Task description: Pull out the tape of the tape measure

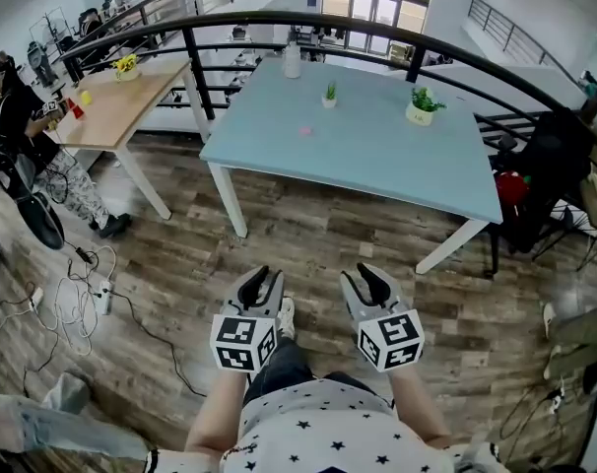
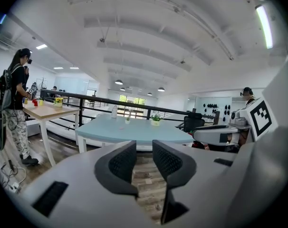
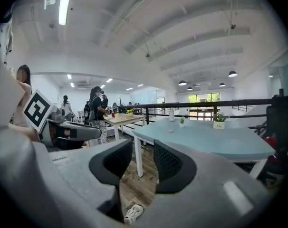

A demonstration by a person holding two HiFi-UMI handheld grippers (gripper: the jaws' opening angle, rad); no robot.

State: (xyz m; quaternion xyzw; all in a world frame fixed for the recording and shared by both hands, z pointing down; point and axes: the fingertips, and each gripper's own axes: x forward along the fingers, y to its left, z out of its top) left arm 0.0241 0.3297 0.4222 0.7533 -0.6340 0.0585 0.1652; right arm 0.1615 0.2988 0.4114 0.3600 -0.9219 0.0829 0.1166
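Observation:
No tape measure can be made out for certain. A small pink object lies on the light blue table, too small to identify; it also shows in the right gripper view. My left gripper and right gripper are held side by side over the wooden floor, well short of the table and pointing towards it. The left gripper is open with only floor showing between its black pads. The right gripper is open too, with nothing between its jaws.
On the blue table stand a bottle and two small potted plants. A curved black railing runs behind it. A wooden table and a person are at the left, with cables on the floor.

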